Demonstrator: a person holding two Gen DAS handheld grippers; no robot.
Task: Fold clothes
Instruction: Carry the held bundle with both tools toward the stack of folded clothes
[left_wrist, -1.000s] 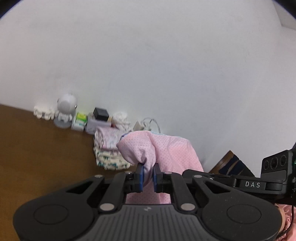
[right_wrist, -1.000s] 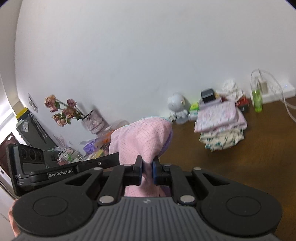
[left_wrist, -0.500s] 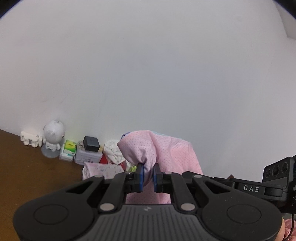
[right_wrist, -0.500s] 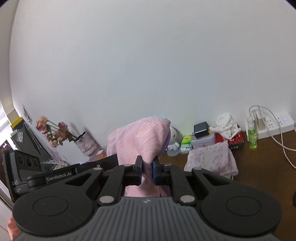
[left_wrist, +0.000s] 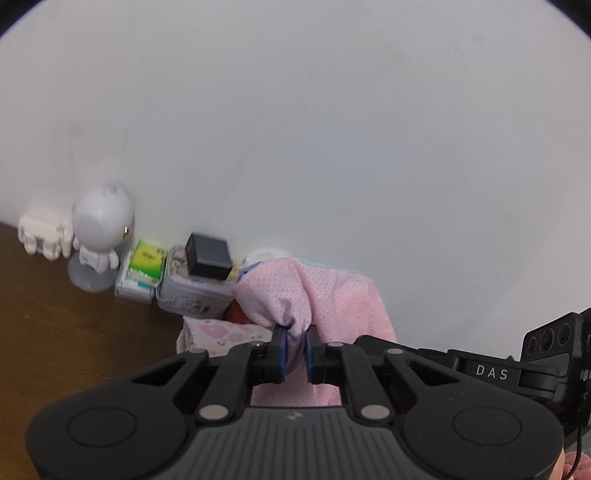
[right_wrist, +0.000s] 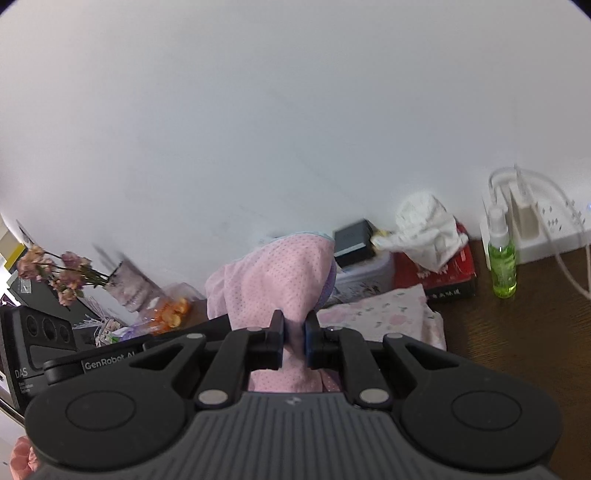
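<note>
The left gripper (left_wrist: 294, 330) is pinched on a bunch of the pink garment (left_wrist: 332, 295), its 2 blue-padded fingers (left_wrist: 281, 350) pressed into the cloth on either side. The right gripper (right_wrist: 294, 325) pinches another bunch of the same garment (right_wrist: 280, 273) in the same way. The dotted pink cloth rises above each set of fingertips and hangs down behind them, held up in the air above the table (left_wrist: 55, 332).

In the left view, the right gripper's body, marked DAS, shows at the right edge (left_wrist: 517, 365); in the right view, the left gripper's body sits at the lower left (right_wrist: 55, 354).

Just past the held cloth a folded floral pile (right_wrist: 384, 314) lies on the brown table (right_wrist: 517, 332). Behind the pile, along the white wall (left_wrist: 332, 129), stand a pale box (left_wrist: 192, 295) with a black cube (left_wrist: 208, 256) on top, a green tissue pack (left_wrist: 142, 269), a white robot toy (left_wrist: 99, 236) and a small white figure (left_wrist: 42, 232), the last 2 blurred. The right view adds a red box (right_wrist: 443, 273) with a crumpled white cloth (right_wrist: 424, 229) on it, a green bottle (right_wrist: 501, 254), and a white power strip (right_wrist: 546, 229) with cables. At far left stand dried flowers (right_wrist: 55, 269) in what looks like a vase, blurred.
</note>
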